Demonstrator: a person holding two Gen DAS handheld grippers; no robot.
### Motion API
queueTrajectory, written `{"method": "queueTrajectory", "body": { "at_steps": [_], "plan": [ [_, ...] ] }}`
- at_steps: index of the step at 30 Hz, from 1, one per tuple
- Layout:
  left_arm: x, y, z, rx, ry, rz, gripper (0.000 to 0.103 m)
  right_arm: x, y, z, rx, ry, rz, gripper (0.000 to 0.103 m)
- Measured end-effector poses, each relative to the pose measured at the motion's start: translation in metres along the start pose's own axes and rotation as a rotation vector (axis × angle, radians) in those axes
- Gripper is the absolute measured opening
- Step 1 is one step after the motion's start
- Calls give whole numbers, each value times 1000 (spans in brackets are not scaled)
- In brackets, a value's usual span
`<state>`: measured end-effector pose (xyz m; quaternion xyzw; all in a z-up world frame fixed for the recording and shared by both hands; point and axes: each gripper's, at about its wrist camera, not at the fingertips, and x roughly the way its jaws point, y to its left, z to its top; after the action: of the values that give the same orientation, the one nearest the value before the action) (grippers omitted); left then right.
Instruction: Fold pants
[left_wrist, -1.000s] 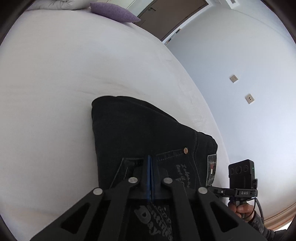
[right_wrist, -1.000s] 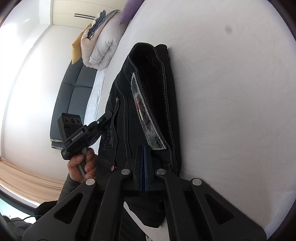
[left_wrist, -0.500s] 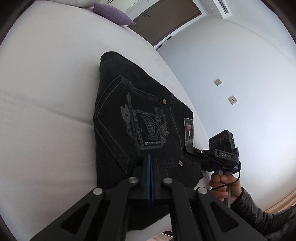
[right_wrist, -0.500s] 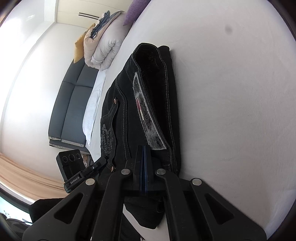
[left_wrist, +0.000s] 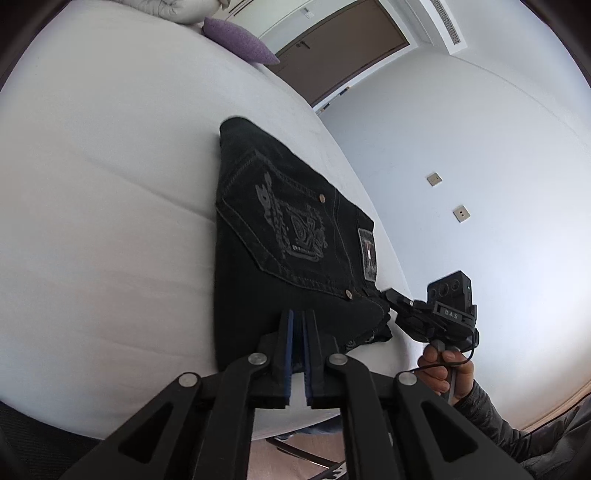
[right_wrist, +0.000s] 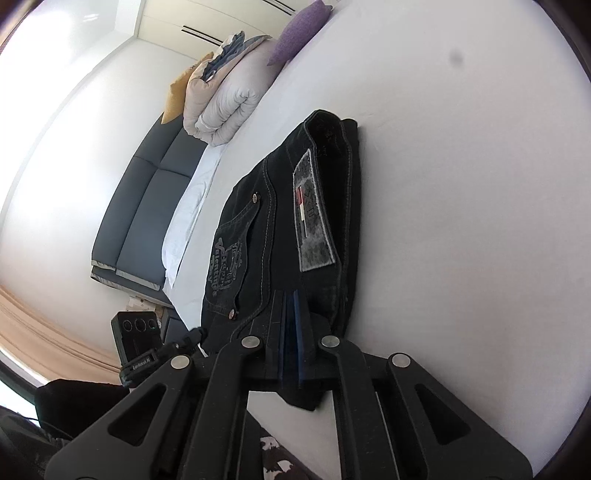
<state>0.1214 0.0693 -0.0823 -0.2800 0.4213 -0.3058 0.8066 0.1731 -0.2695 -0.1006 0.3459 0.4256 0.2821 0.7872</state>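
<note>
The black jeans (left_wrist: 280, 236) lie folded in a compact stack on the white bed (left_wrist: 110, 221), back pocket with grey embroidery facing up. They also show in the right wrist view (right_wrist: 280, 229), with the waistband patch on top. My left gripper (left_wrist: 297, 325) sits at the near edge of the stack, its jaws a small gap apart with nothing between them. My right gripper (right_wrist: 291, 310) is at the waistband end, jaws nearly together, pressed on the denim edge. The right gripper also shows in the left wrist view (left_wrist: 391, 299), touching the stack's corner.
A purple pillow (left_wrist: 236, 40) and a rolled white duvet (right_wrist: 229, 107) lie at the far end of the bed. A dark grey sofa (right_wrist: 140, 206) stands beside the bed. A brown door (left_wrist: 332, 48) is behind. The bed edge runs just under both grippers.
The jeans came down from held and draped to flat on the bed. My left gripper's jaws parted slightly and let go of the cloth; it drew back toward the bed edge.
</note>
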Motion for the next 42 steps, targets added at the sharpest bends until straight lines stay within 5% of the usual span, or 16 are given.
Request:
{"method": "queueTrajectory", "body": {
  "at_steps": [3, 4, 9, 15, 22, 26, 33, 34, 36, 42],
  "plan": [
    [-17, 0, 20, 20, -77, 98, 77, -21, -2, 4, -3, -37, -23, 5],
    [-18, 1, 26, 21, -94, 125, 83, -24, -4, 8, 9, -47, -26, 5],
    [9, 14, 64, 12, -40, 151, 83, -6, -24, 28, 125, 2, -81, 23],
    [66, 16, 86, 26, 127, 171, 80, 15, -32, 48, 214, 70, -86, 24],
    [81, 23, 92, 0, 170, 160, 73, 15, -29, 56, 219, 60, -28, 54],
    [88, 21, 92, 26, 196, 172, 73, 25, -24, 69, 212, 106, -87, 54],
    [106, 9, 96, 46, 237, 226, 53, 56, -23, 87, 243, 152, -101, 52],
    [107, 6, 96, 58, 237, 243, 50, 60, -24, 88, 243, 155, -95, 50],
    [110, 0, 94, 76, 233, 278, 47, 69, -22, 87, 225, 163, -108, 30],
    [114, -27, 87, 169, 210, 375, 32, 71, -3, 81, 117, 109, -150, 20]
  ]
}}
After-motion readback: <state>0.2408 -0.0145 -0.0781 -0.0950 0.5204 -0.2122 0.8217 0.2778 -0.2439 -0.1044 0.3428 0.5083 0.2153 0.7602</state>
